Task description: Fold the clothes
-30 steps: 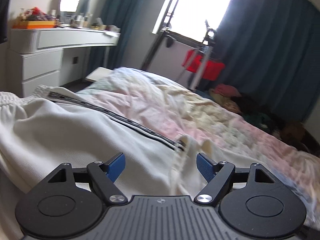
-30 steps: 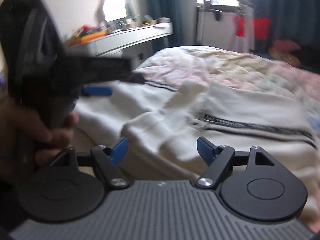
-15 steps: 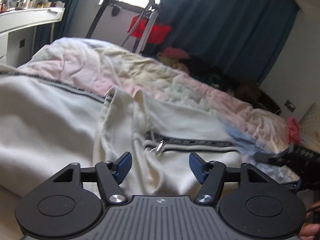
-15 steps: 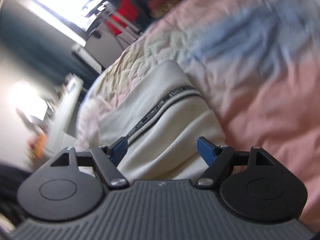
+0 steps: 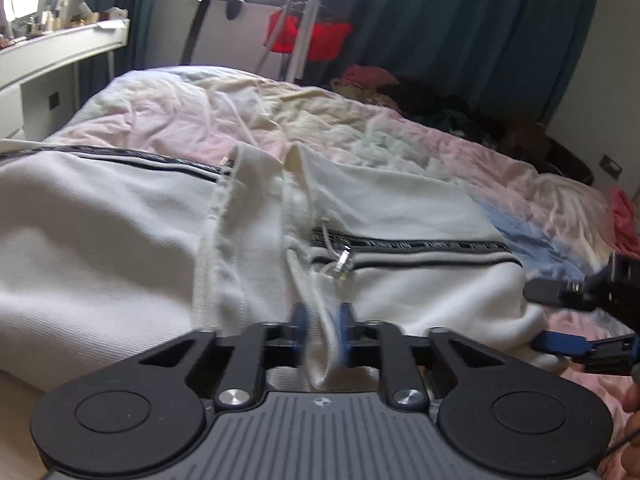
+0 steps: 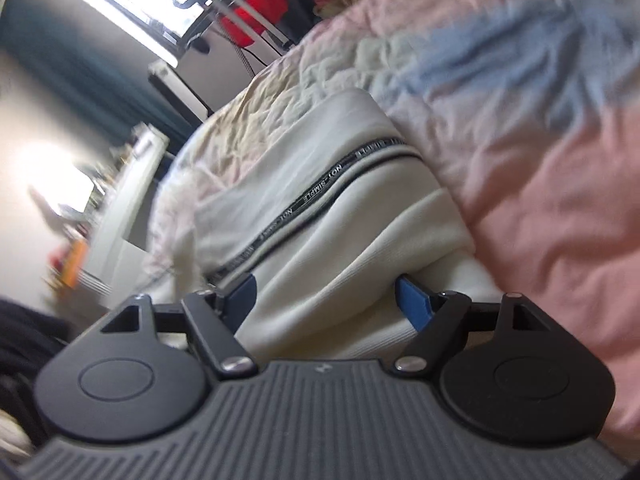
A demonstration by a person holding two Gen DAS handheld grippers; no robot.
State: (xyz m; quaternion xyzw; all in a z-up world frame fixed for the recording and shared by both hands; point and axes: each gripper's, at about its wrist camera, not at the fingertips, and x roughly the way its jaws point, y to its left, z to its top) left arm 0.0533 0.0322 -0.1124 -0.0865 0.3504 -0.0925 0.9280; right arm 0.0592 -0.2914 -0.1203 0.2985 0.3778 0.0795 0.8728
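A white garment point(image 5: 100, 232) with black striped trim lies spread on the bed; it also shows in the right wrist view point(image 6: 320, 216). My left gripper point(image 5: 323, 332) is shut on a fold of the white garment near its drawstring and metal toggle point(image 5: 344, 266). My right gripper point(image 6: 325, 300) is open, its blue pads either side of the garment's folded corner. The right gripper also shows in the left wrist view point(image 5: 560, 320) at the garment's right end.
The bed carries a crumpled pink, cream and blue quilt point(image 5: 360, 128). A white dresser point(image 5: 48, 64) stands at the left. A stand with a red item point(image 5: 308, 36) and dark curtains point(image 5: 460, 28) are behind the bed. Clothes lie piled point(image 5: 400, 88) beyond it.
My left gripper has moved in and closed on a fold of the white garment. My right gripper has come closer to the garment's corner and stays open.
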